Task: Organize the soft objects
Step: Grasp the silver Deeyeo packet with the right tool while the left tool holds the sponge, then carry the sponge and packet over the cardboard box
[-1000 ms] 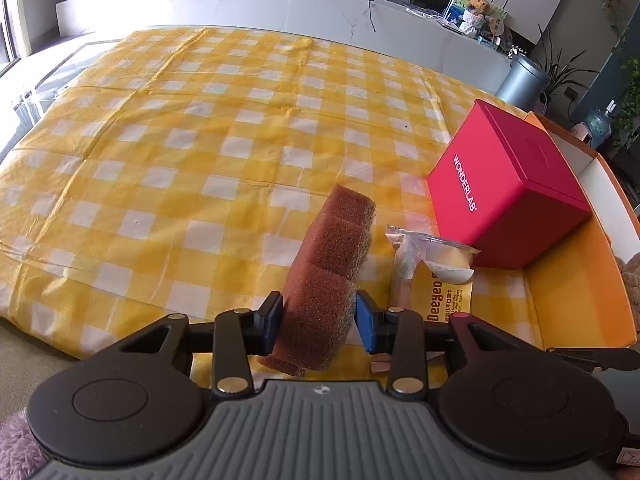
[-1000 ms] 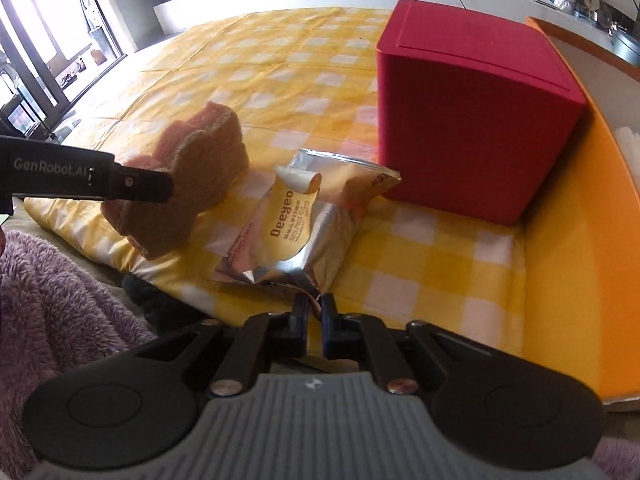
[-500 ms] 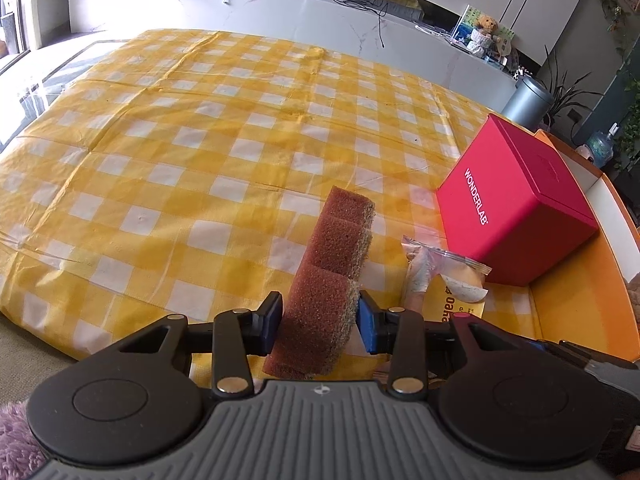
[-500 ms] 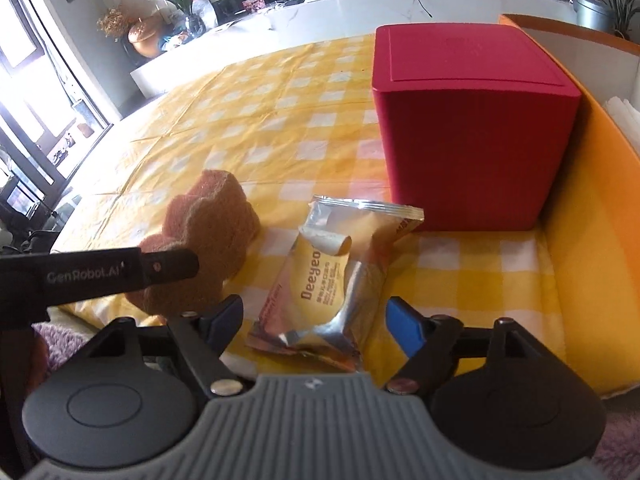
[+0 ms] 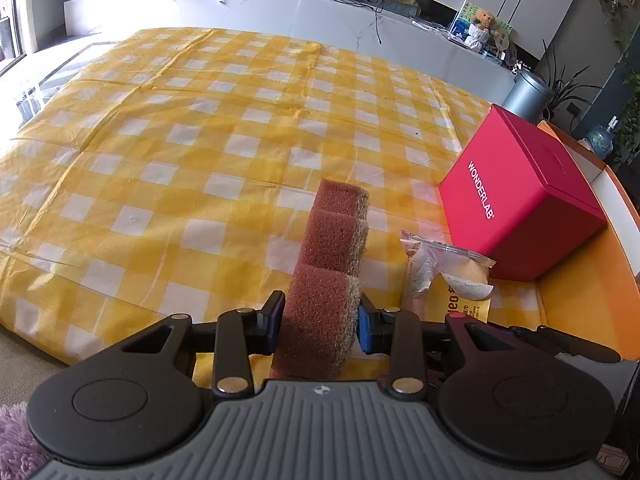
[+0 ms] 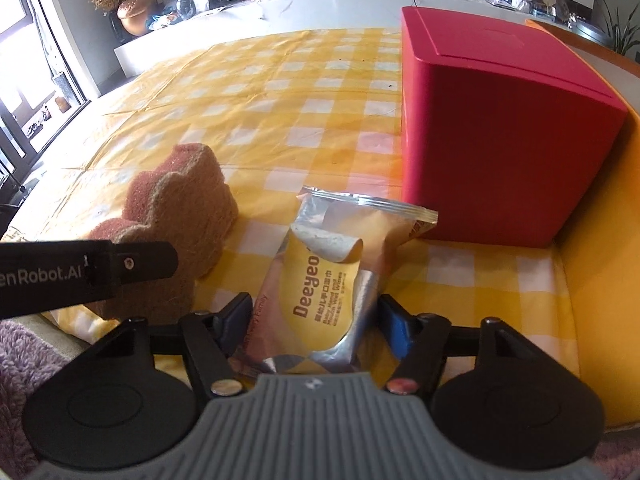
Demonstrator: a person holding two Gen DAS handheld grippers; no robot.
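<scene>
My left gripper is shut on a brown scalloped sponge, which stands on edge over the yellow checked cloth. The sponge also shows in the right wrist view with the left gripper's arm in front of it. A silver and yellow Deeyeo wipes pack lies flat to the right of the sponge. My right gripper is open, with one finger on each side of the pack's near end. The pack also shows in the left wrist view.
A red WONDERLAB box stands right behind the pack, against an orange-walled tray at the right. Purple fluffy fabric lies at the near left edge. A white counter runs along the back.
My right gripper went from shut at the pack's near edge to open, and now straddles the pack's near end. My left gripper keeps the sponge and has shifted only slightly.
</scene>
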